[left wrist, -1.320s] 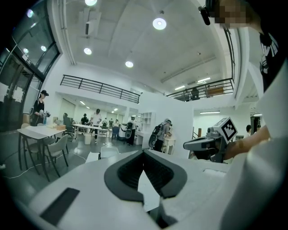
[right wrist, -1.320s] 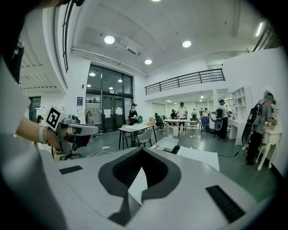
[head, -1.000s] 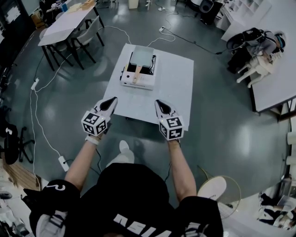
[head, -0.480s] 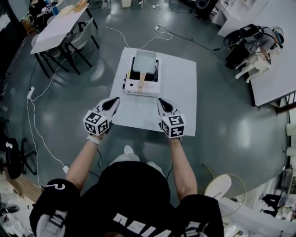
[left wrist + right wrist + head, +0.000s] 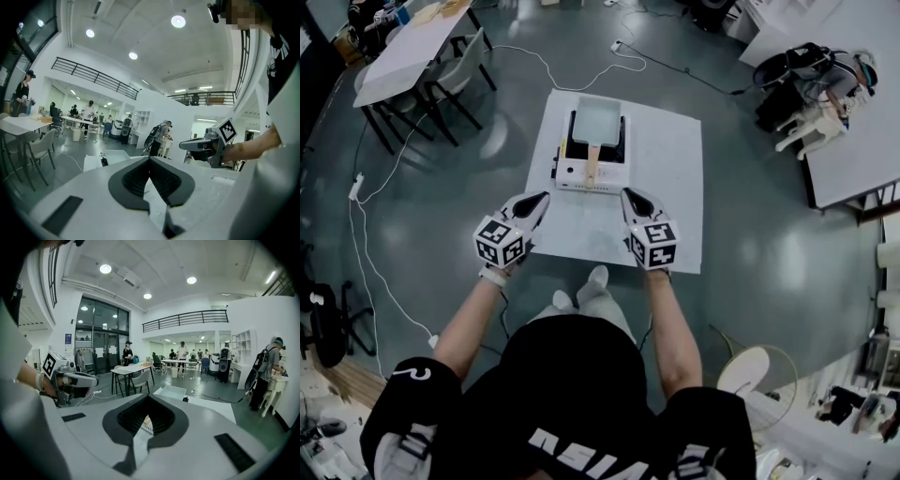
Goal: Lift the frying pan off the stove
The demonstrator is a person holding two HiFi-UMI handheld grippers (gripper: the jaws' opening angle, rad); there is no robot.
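Pan (image 5: 596,120) sits on stove (image 5: 611,174) while left claw (image 5: 541,196) and right claw (image 5: 627,193) hover nearby, closed and empty.

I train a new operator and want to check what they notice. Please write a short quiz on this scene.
1. True or false: the frying pan sits on the stove.
2. The pan's wooden handle points: A) toward the person; B) away from the person.
3. Fill in: the left gripper and the right gripper are both ___ and hold nothing.
Key: 1 true; 2 A; 3 shut.
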